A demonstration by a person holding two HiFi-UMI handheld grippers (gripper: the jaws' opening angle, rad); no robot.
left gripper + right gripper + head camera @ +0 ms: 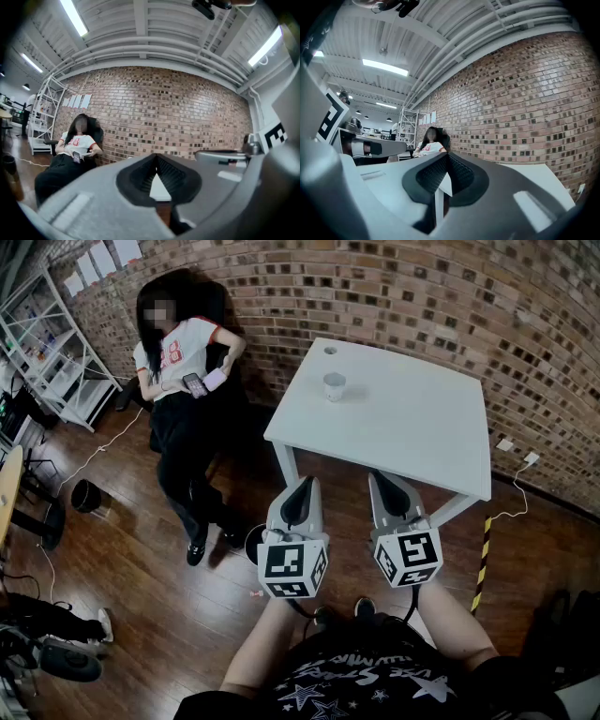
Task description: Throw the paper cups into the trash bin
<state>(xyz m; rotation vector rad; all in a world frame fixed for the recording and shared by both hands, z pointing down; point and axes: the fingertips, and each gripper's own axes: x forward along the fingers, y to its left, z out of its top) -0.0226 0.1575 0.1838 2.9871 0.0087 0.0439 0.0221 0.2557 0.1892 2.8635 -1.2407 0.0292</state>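
- Brick wall [422,296] along the far side, wooden floor [141,596] below.
- White table [422,427] at centre-right, bare but for one cup and a small round hole near its far-left corner.
- Seated person [183,381] at far left against the wall, phone in hand, well apart from the table.
- Small black bucket [85,495] on the floor at left, likely the bin; second dark round thing [251,542] by the near-left table leg, half hidden behind the left gripper, too unclear to name.
- Left gripper [305,482] [156,154] held near, short of the table's near edge, jaws clenched tip to tip with nothing between them.
- Right gripper [382,476] [447,153] just beside it, likewise clenched and empty.
- Cup [334,386] upright on the far-left part of the table, well apart from both grippers, not yet touched.
- Step in hand, by judgement: the reach. Best to spread one gripper's jaws before arriving, come in level from the near side, straddle the cup at mid-height and close softly, since a paper wall crushes or tips easily.
- Worth settling which floor vessel is the bin before lifting, and keeping clear of the seated person on the way left.
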